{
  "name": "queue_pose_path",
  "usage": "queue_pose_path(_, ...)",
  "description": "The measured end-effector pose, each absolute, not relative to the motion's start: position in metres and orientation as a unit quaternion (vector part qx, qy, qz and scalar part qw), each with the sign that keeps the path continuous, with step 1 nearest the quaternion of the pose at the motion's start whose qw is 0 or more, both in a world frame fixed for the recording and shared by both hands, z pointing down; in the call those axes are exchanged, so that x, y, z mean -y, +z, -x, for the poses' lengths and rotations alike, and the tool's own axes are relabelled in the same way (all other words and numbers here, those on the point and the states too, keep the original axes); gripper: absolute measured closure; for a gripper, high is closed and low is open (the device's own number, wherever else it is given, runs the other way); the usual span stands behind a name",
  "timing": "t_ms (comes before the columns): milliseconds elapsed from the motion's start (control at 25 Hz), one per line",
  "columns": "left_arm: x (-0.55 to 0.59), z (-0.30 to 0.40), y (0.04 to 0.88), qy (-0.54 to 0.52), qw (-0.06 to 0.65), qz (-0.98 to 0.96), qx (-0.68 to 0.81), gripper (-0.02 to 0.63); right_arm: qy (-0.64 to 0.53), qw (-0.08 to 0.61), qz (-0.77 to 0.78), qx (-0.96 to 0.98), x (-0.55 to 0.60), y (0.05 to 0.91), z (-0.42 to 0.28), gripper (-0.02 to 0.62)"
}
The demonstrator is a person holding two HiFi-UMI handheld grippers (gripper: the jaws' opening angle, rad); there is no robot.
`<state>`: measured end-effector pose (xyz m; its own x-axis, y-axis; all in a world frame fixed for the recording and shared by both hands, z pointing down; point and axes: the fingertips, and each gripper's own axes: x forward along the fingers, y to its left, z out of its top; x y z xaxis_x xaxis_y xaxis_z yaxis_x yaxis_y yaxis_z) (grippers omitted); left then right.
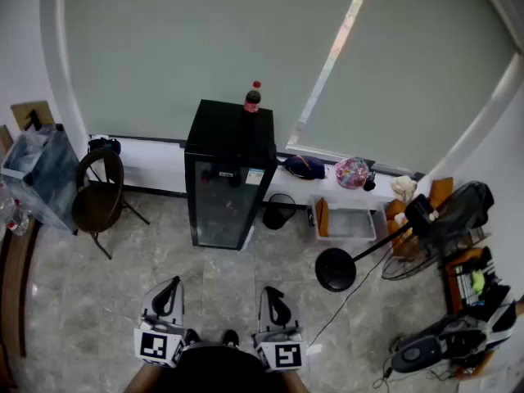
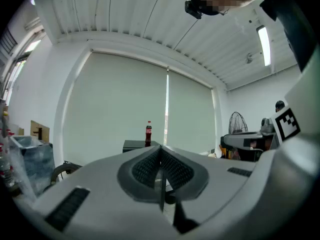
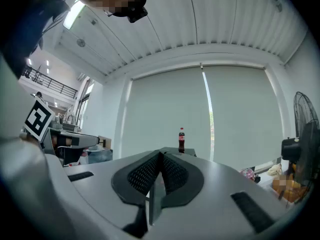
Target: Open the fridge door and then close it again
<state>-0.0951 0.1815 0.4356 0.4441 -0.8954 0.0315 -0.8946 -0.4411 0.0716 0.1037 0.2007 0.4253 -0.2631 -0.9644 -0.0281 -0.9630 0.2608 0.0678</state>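
Flanking the black glass-door fridge (image 1: 225,182): brown round chair (image 1: 98,199), black bin (image 1: 280,211); cola bottle (image 1: 252,98) on top. Left gripper (image 1: 169,285), right gripper (image 1: 273,293): fingers clenched, empty.

I take this for a spare room in an office or lab building, furnished loosely rather than lived in. Pale roller blinds (image 1: 188,47) cover a wide window, the floor (image 1: 82,301) is grey stone-look tile, and overhead run white ceiling panels (image 2: 150,14) with a strip light (image 2: 263,45). A small black glass-door fridge (image 1: 228,178) stands in front of a low white ledge (image 1: 151,160), a cola bottle (image 1: 252,98) on top. Around it are a round-backed chair (image 1: 98,195), a waste basket (image 1: 280,211), a clear plastic bin (image 1: 348,222) and a tilted pedestal fan (image 1: 442,228), with a cable (image 1: 348,297) trailing over the tiles.
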Motion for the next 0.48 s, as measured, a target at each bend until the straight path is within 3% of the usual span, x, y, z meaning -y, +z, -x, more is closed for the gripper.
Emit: queue_pose_path(480, -0.184, 0.0904, 0.437, 0.001, 0.029, -0.85, 0.525, 0.598, -0.034, 0.012, -0.61, 0.792, -0.2022, 0.4266, -0.1048, 0.583)
